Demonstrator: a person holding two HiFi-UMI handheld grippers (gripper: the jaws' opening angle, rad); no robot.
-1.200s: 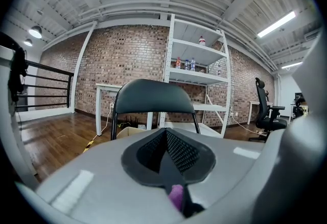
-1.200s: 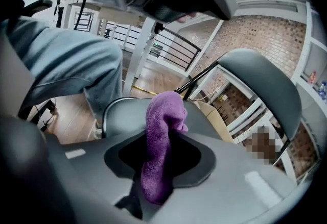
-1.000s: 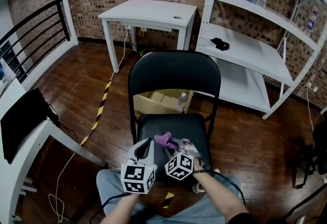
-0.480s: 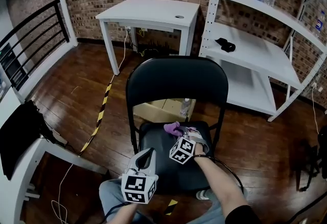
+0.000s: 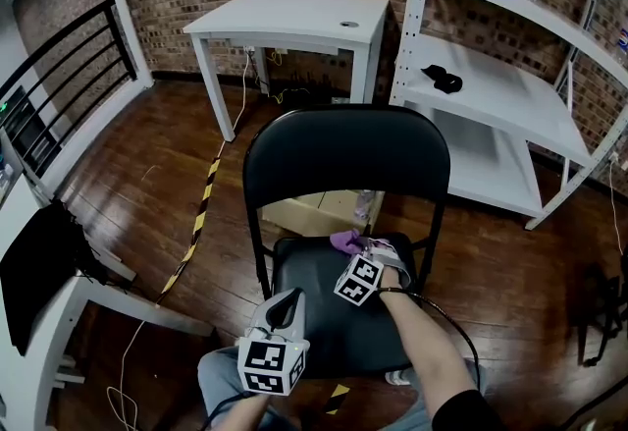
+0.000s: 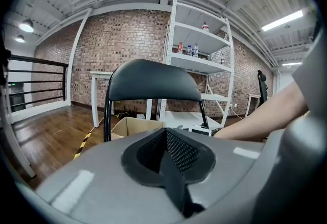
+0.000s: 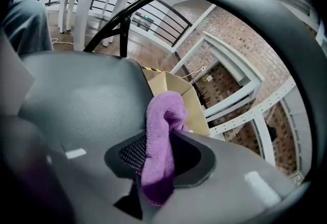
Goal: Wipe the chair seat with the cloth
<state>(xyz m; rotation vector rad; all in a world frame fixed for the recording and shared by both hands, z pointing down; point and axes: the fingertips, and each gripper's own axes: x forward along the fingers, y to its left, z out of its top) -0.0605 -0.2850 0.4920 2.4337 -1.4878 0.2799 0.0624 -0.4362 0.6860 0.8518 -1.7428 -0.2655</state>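
Chair seat (image 5: 316,326) is my landmark, black and padded, no visible streaks or dirt, so I can't read wiped from unwiped off the surface. Nearest me, over the seat's front left edge, the left gripper (image 5: 290,303) hangs idle; its own view shows the jaws pressed together with nothing between them. Further back, at the seat's rear right near the backrest, the right gripper (image 5: 363,248) pinches the purple cloth (image 7: 161,151), jaws clamped on its middle and a bunched lobe sticking out past the tips. From the head view the cloth (image 5: 345,242) sits low at the seat's back edge and looks to be touching it; contact isn't certain. My call: wipe under way, cloth at the far end of a stroke, roughly mid-task. Left to do, as I judge it: passes across the seat's front and left. Behind the seat stands the backrest (image 5: 345,156), then a cardboard box (image 5: 306,213) on the floor, then a white table (image 5: 294,19) and white shelving (image 5: 496,100) by the brick wall.
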